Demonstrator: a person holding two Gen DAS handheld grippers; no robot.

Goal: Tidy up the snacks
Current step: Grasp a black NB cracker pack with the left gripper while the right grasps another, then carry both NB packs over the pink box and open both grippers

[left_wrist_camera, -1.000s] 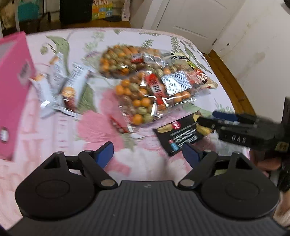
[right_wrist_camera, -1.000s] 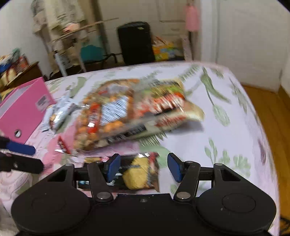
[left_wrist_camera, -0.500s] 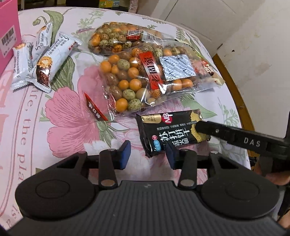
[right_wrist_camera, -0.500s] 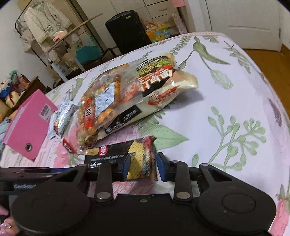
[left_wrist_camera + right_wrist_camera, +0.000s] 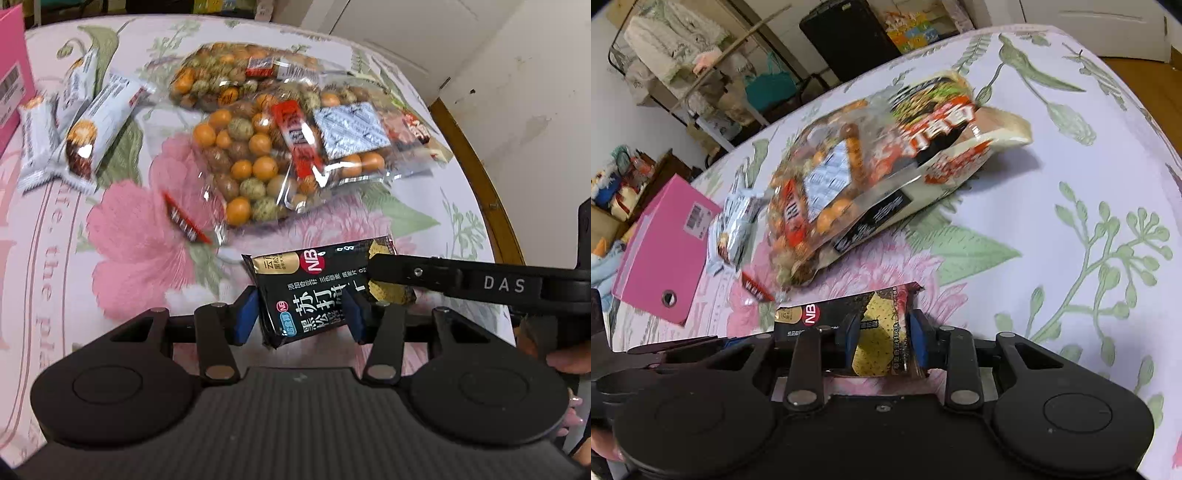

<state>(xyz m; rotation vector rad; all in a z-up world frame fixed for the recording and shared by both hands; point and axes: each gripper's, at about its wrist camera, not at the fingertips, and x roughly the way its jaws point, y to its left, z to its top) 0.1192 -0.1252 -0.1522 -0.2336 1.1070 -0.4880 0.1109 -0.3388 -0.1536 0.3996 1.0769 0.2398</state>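
A black cracker packet (image 5: 314, 291) with gold and white print is lifted off the floral tablecloth, held at both ends. My left gripper (image 5: 301, 314) is shut on its near end. My right gripper (image 5: 881, 341) is shut on the other end, where the packet (image 5: 882, 332) shows a yellow cracker picture. The right gripper's black finger (image 5: 461, 282) crosses the left wrist view from the right. Two clear bags of coated nuts (image 5: 280, 155) lie beyond the packet, also in the right wrist view (image 5: 842, 192).
Three white wrapped bars (image 5: 92, 129) lie at the left. A pink box (image 5: 661, 254) stands at the table's left side. A small red sachet (image 5: 184, 221) lies near the nut bags. The table's wooden edge (image 5: 476, 177) curves on the right.
Both grippers have closed onto the black cracker packet, one at each end, and its near end has risen off the cloth. The left gripper has moved in closer to the packet.
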